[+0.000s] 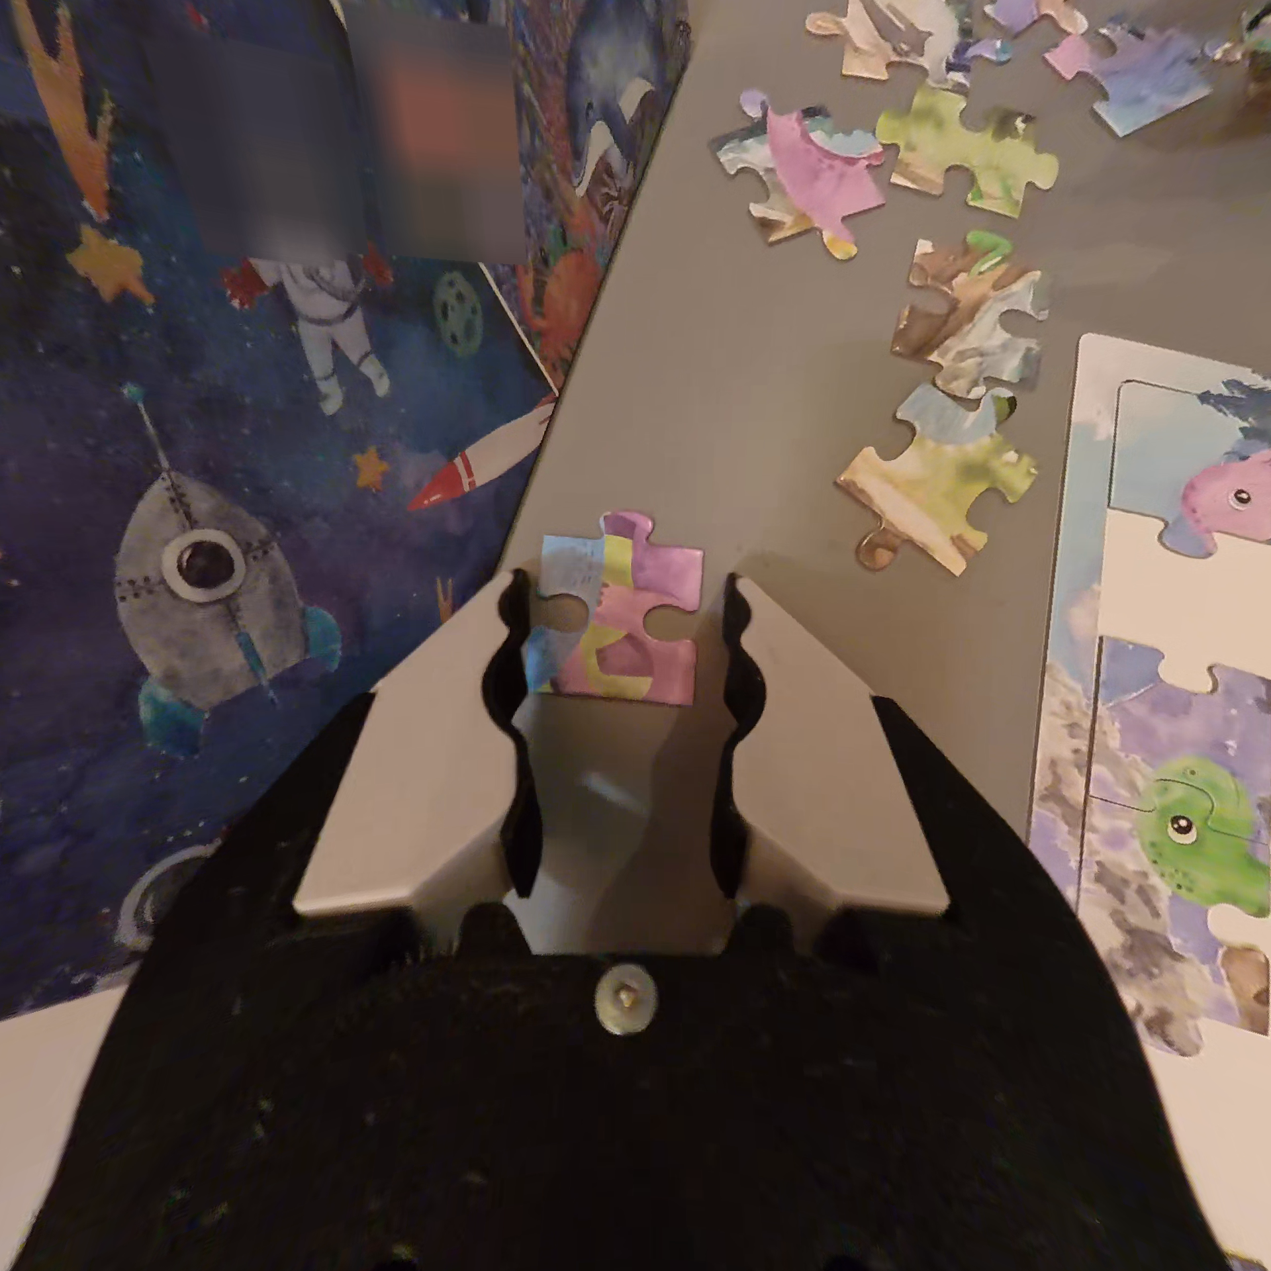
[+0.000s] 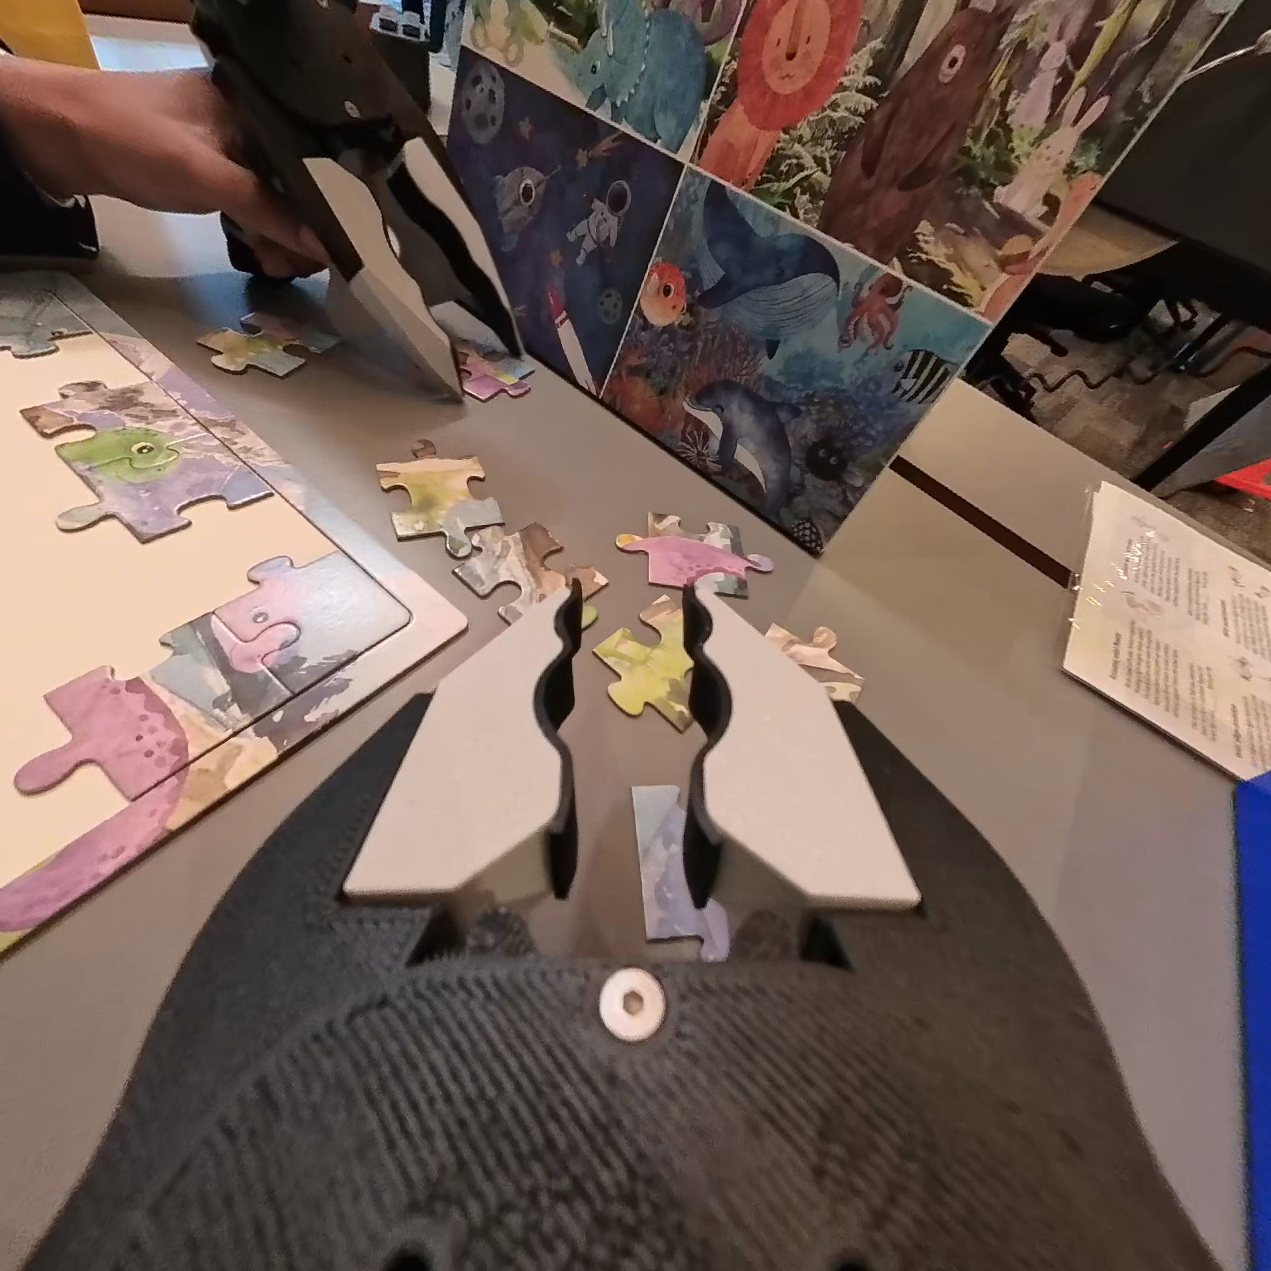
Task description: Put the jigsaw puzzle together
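Observation:
My left gripper [image 1: 622,584] is open, tips down at the grey table, straddling a pink, yellow and blue puzzle piece [image 1: 615,612] that lies flat. The left finger is at the piece's edge; the right finger is apart from it. In the right wrist view a hand holds this gripper [image 2: 440,371] over the same piece [image 2: 496,377]. My right gripper [image 2: 633,595] is open and empty, low over a green-yellow piece [image 2: 650,670]. A pale blue-lilac piece [image 2: 660,866] lies between its finger bases. The puzzle tray [image 2: 137,591], partly filled, lies to the left; its rim [image 1: 1087,481] shows in the left wrist view.
A picture-covered puzzle box [image 1: 206,481] stands right beside the left gripper and behind the pieces [image 2: 756,275]. Several loose pieces lie between box and tray, among them a pink one [image 2: 688,557] and a brown-grey one [image 2: 523,564]. A printed leaflet [image 2: 1169,633] and a blue object [image 2: 1253,963] are at the right. The grippers' ends are close to 20 cm from one another. The blue object [image 2: 1253,963] sits 25 cm or so from the ends of my right fingers.

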`<control>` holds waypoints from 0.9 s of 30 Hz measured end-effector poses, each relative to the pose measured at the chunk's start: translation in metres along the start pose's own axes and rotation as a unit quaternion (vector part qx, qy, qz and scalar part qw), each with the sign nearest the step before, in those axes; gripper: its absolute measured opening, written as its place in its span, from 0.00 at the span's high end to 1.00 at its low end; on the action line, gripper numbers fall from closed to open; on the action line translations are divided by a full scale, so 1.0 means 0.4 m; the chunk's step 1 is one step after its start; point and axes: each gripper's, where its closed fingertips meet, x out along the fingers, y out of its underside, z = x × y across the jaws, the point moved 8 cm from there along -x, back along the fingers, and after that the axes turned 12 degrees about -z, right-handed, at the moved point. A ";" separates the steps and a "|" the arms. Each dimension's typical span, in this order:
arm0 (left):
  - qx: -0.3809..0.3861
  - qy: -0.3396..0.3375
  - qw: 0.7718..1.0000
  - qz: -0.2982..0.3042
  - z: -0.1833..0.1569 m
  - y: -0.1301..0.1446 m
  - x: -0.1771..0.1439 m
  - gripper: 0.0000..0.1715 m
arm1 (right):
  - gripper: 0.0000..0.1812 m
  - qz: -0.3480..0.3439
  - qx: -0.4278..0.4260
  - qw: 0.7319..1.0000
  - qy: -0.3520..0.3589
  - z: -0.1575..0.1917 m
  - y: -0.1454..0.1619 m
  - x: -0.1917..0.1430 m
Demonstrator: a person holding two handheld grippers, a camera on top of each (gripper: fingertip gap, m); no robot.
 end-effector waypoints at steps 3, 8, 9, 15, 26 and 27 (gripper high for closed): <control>0.007 -0.001 1.000 -0.001 -0.007 0.000 -0.001 0.73 | 0.85 -0.002 0.002 1.000 0.000 -0.001 0.000 -0.001; 0.024 0.010 1.000 -0.007 -0.030 -0.011 -0.007 0.74 | 0.85 -0.002 -0.001 1.000 -0.001 0.002 -0.002 -0.001; 0.029 0.015 0.999 -0.010 -0.040 -0.022 -0.012 0.74 | 0.85 -0.002 -0.001 1.000 -0.002 0.002 -0.003 -0.001; 0.074 0.074 0.994 -0.014 -0.208 -0.102 -0.038 0.74 | 0.85 -0.005 -0.007 1.000 -0.002 0.005 -0.008 -0.002; 0.132 0.121 0.981 0.069 -0.481 -0.056 0.010 0.74 | 0.85 -0.011 -0.031 0.999 -0.003 0.016 -0.030 -0.007; 0.131 0.118 0.982 0.075 -0.479 -0.052 0.011 0.74 | 0.85 -0.012 -0.032 0.999 -0.002 0.016 -0.031 -0.008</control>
